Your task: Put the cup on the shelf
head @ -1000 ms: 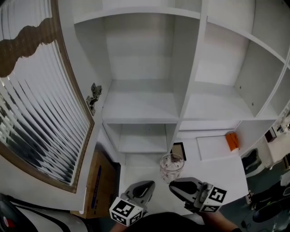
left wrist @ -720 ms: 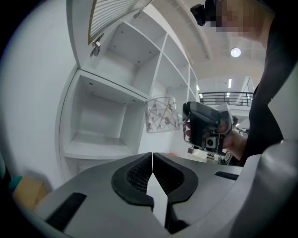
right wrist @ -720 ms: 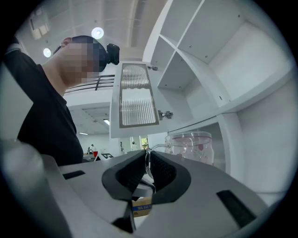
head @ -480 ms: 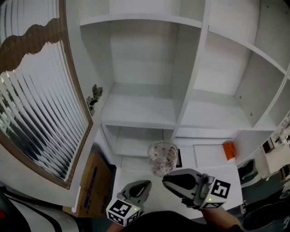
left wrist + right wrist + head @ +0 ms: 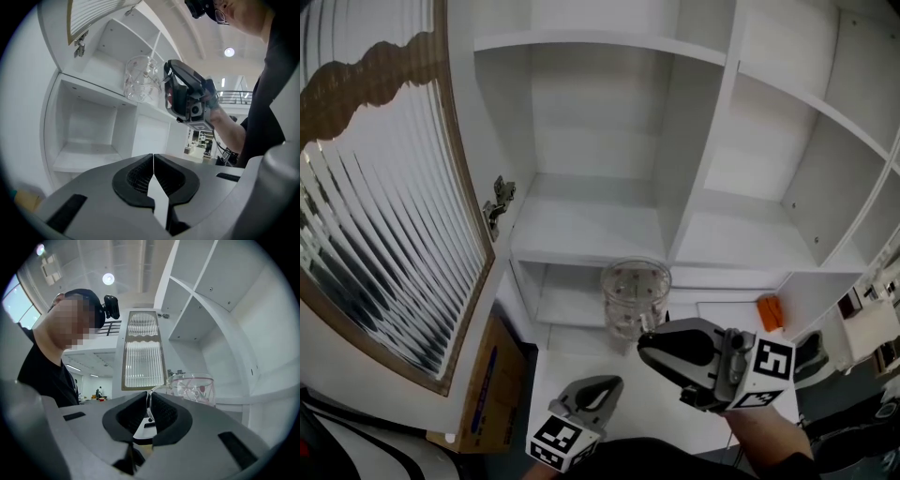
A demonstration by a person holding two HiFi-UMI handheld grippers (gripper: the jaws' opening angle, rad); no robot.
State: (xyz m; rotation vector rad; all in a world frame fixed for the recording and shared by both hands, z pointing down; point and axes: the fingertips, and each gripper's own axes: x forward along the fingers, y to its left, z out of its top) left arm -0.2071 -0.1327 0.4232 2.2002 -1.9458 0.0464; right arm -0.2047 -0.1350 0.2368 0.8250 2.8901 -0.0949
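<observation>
A clear glass cup (image 5: 635,297) with a small painted pattern hangs in the air before the white shelf unit (image 5: 591,223). My right gripper (image 5: 649,343) is shut on its thin handle, and the cup (image 5: 193,388) sits just past the jaws in the right gripper view. In the left gripper view the cup (image 5: 141,78) and the right gripper (image 5: 165,90) show high up, level with a shelf board's edge. My left gripper (image 5: 592,386) stays low in the head view, shut with nothing between its jaws (image 5: 153,159).
A reeded-glass cabinet door (image 5: 370,197) with a wooden frame stands open at the left, its hinge (image 5: 497,204) beside the shelf. A lower compartment (image 5: 86,131) lies below the board. An orange item (image 5: 769,310) rests at the right. A cardboard box (image 5: 483,384) sits lower left.
My right gripper has lifted the cup from below the lower board up to the front of the middle shelf. The left gripper has hardly shifted.
</observation>
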